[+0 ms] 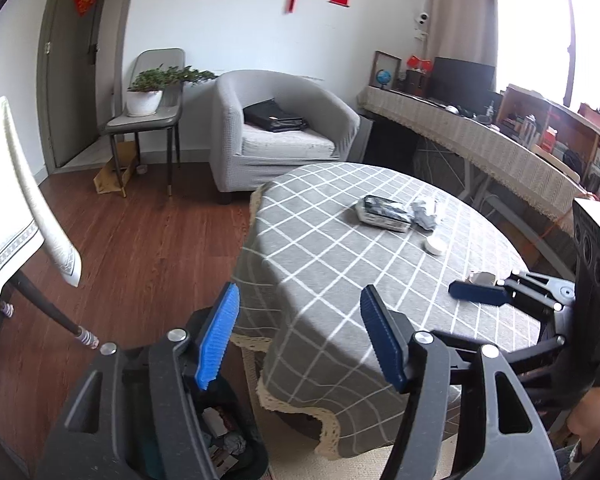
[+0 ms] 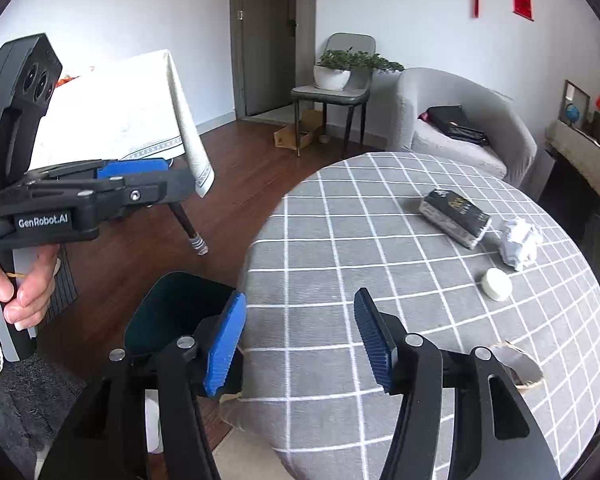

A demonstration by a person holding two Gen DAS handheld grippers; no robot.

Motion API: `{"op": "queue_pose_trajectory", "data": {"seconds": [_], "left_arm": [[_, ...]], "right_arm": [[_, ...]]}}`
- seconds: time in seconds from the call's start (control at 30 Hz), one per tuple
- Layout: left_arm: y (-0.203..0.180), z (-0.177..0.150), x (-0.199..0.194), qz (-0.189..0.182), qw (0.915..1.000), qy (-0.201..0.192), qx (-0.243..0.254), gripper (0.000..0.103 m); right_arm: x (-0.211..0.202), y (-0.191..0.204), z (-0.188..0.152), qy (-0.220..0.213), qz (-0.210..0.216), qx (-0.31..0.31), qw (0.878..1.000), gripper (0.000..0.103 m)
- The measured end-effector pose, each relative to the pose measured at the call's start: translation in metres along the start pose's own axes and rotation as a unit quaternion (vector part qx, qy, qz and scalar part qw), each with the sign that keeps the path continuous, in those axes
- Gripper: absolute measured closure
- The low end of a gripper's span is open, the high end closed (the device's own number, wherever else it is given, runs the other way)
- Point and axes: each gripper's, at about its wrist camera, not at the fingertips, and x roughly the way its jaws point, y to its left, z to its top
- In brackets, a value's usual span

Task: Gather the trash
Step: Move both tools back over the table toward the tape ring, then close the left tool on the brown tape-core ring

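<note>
**Ana:** Grey checked cloth covers the round table (image 2: 380,264), and some rubbish is on it yet. Ahead and to the right of the right gripper (image 2: 300,340) lie a dark packet (image 2: 454,222), a crumpled white wad (image 2: 518,244) just beside it, and a small white round lid (image 2: 498,284) nearer the tool.

**Ben:** And the bin?

**Ana:** The black bin (image 2: 172,312) stands on the floor, touching or nearly touching the table's edge, below and left of the right gripper's left finger. From the left wrist view it sits directly under the left gripper (image 1: 300,340), and bits of paper and wrappers lie inside it (image 1: 224,436). So I judge some collecting is done, with at least three pieces left.

**Ben:** Anything else on the cloth?

**Ana:** A torn, pale-rimmed scrap (image 2: 516,364) lies just right of the right gripper's right finger. I cannot tell whether it is rubbish or a hole in the cloth.

**Ben:** What are the tools holding?

**Ana:** Nothing. Both have their blue pads spread, with only cloth and floor showing between them.

**Ben:** Their pose?

**Ana:** Both point forward and slanted downward. The left one hangs over the bin beside the table's edge; the right one is over the near part of the table, aimed toward the remaining pieces. A hand (image 2: 16,292) grips the left tool's handle, seen at the left of the right wrist view, fingers curled round the trigger.
</note>
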Motion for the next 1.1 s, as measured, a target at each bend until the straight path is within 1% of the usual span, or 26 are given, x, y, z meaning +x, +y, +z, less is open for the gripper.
{"op": "queue_pose_trajectory", "data": {"seconds": [0.13, 0.2, 0.27, 0.37, 0.43, 0.5, 0.57, 0.73, 0.83, 0.93, 1.1], "left_arm": [[-0.027, 0.0, 0.009, -0.029, 0.9995, -0.001, 0.009, 0.031], [-0.04, -0.001, 0.013, -0.037, 0.9992, -0.002, 0.016, 0.029], [-0.054, 0.0, 0.02, -0.044, 0.9987, 0.001, 0.024, 0.027], [-0.073, -0.001, 0.031, -0.049, 0.9982, 0.007, 0.034, 0.022], [-0.085, -0.002, 0.039, -0.059, 0.9975, 0.013, 0.037, 0.022], [-0.098, -0.002, 0.05, -0.073, 0.9963, 0.022, 0.04, 0.02], [-0.112, -0.002, 0.059, -0.078, 0.9954, 0.023, 0.05, 0.019], [-0.142, -0.006, 0.08, -0.097, 0.9922, 0.038, 0.069, 0.018], [-0.157, -0.008, 0.091, -0.103, 0.99, 0.044, 0.085, 0.018], [-0.17, -0.008, 0.102, -0.113, 0.9877, 0.052, 0.095, 0.017], [-0.184, -0.007, 0.117, -0.118, 0.9852, 0.062, 0.108, 0.017]], "right_arm": [[-0.017, -0.027, -0.011, -0.009, -0.024, 0.017, 1.0, 0.041], [-0.025, -0.042, -0.019, -0.011, -0.032, 0.026, 0.999, 0.04], [-0.032, -0.055, -0.026, -0.012, -0.044, 0.033, 0.998, 0.035], [-0.039, -0.076, -0.03, -0.016, -0.061, 0.049, 0.997, 0.03], [-0.043, -0.092, -0.038, -0.018, -0.073, 0.059, 0.995, 0.027], [-0.052, -0.107, -0.046, -0.018, -0.082, 0.073, 0.994, 0.026], [-0.057, -0.123, -0.052, -0.016, -0.09, 0.084, 0.992, 0.026], [-0.067, -0.155, -0.055, -0.02, -0.109, 0.102, 0.989, 0.024], [-0.073, -0.174, -0.055, -0.027, -0.104, 0.124, 0.986, 0.021], [-0.073, -0.19, -0.052, -0.03, -0.089, 0.145, 0.985, 0.021], [-0.066, -0.21, -0.045, -0.029, -0.077, 0.162, 0.983, 0.02]]}}
